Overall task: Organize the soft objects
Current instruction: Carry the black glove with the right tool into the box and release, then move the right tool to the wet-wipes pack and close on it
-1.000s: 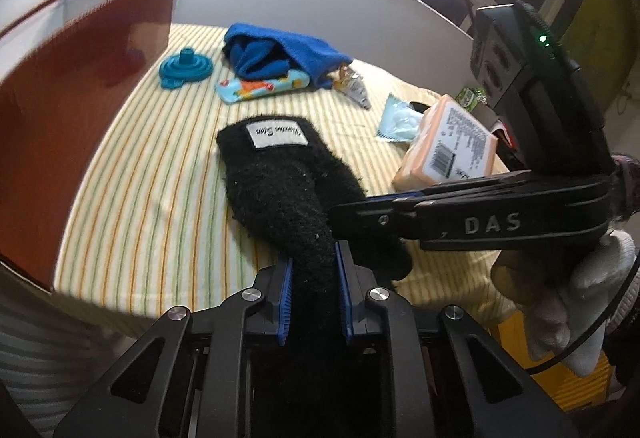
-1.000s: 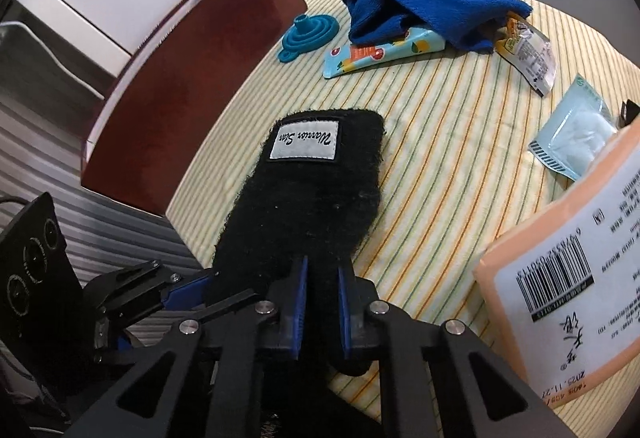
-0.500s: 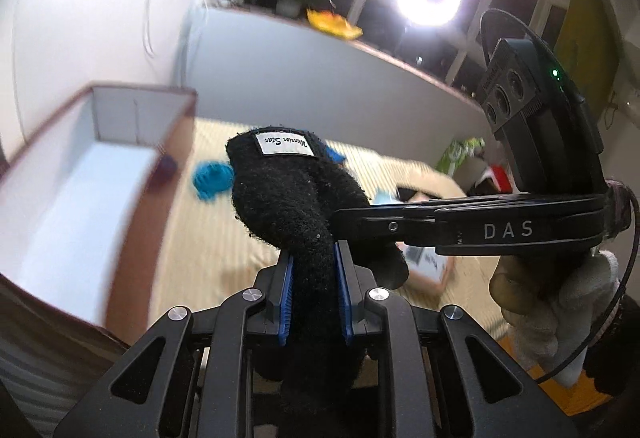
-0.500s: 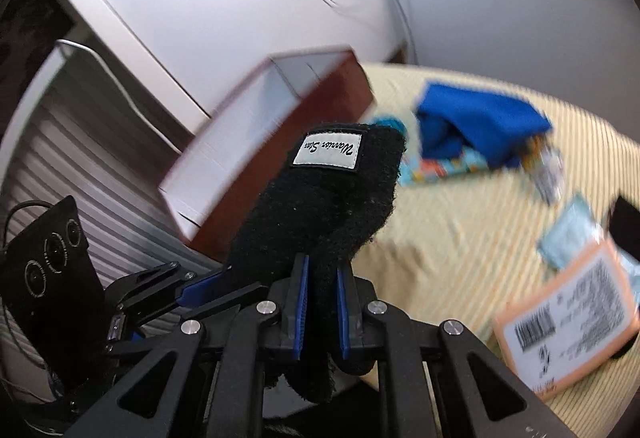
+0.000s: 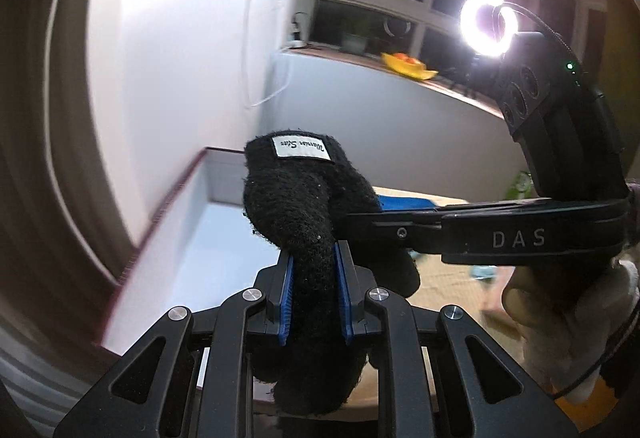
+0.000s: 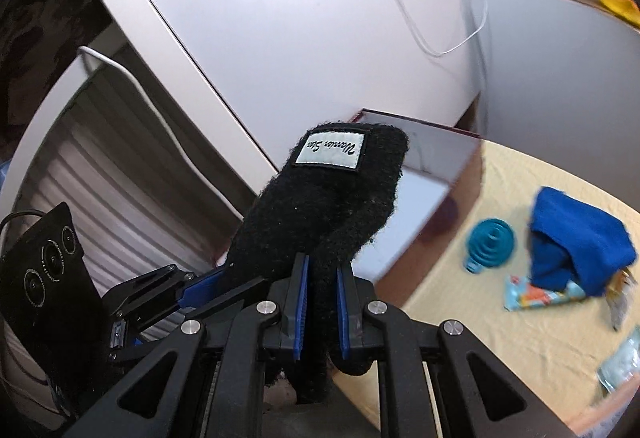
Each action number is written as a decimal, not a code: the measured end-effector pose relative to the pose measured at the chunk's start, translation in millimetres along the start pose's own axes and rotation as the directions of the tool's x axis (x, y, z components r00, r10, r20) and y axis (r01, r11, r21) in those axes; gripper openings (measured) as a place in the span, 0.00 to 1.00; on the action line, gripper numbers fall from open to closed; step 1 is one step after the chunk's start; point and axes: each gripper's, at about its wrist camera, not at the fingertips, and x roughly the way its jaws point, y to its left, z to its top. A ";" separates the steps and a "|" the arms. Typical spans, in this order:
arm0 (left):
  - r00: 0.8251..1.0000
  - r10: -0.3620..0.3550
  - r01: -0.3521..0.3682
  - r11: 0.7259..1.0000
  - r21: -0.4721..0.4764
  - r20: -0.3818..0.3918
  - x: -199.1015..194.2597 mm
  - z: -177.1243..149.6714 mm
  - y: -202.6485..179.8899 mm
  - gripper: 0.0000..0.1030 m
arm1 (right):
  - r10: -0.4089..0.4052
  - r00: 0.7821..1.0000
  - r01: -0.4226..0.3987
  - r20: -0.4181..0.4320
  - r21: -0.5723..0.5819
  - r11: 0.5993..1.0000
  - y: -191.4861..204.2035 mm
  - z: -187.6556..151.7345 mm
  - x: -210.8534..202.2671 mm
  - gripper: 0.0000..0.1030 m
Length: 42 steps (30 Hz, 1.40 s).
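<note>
A fuzzy black glove [image 5: 296, 206] with a white label is held up in the air by both grippers. My left gripper [image 5: 314, 292] is shut on one of its fingers. My right gripper [image 6: 322, 308] is shut on another part of the same glove [image 6: 332, 206], and shows in the left wrist view [image 5: 480, 234] coming in from the right. A dark red box [image 5: 168, 238] with a white inside stands open below and to the left of the glove; it also shows in the right wrist view [image 6: 436, 174]. A blue towel [image 6: 576, 242] lies on the striped tablecloth.
On the yellow striped tablecloth [image 6: 480, 318] lie a teal collapsible funnel [image 6: 490, 244], a light blue snack packet [image 6: 540, 296] and other small packets at the right edge. A white wall [image 5: 180, 58] is behind the box. A ring light [image 5: 488, 24] shines at upper right.
Both grippers have lifted the black glove off the tablecloth and carried it up and left, over the open box. The view has tilted upward towards the wall and window.
</note>
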 end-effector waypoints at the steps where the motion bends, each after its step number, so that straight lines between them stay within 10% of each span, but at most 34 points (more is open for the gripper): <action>1: 1.000 0.017 -0.017 1.000 0.002 -0.005 4.5 0.3 4.1 0.16 | 0.002 1.000 -0.002 -0.005 0.002 1.000 0.7 3.0 8.8 0.11; 21: 0.977 0.199 -0.198 0.980 0.032 -0.077 40.8 -17.6 27.2 0.24 | -0.038 0.996 0.040 -0.082 0.016 0.999 -7.9 11.6 86.3 0.15; 27: 0.969 0.241 -0.241 0.970 0.012 -0.059 33.7 -17.7 28.5 0.45 | -0.092 0.995 0.093 -0.032 0.014 0.996 -11.0 10.6 71.2 0.50; 42: 0.990 0.142 -0.142 0.990 0.008 -0.016 13.9 -23.0 -13.8 0.45 | -0.072 0.995 0.067 0.067 0.080 0.995 -45.4 -30.2 -18.6 0.50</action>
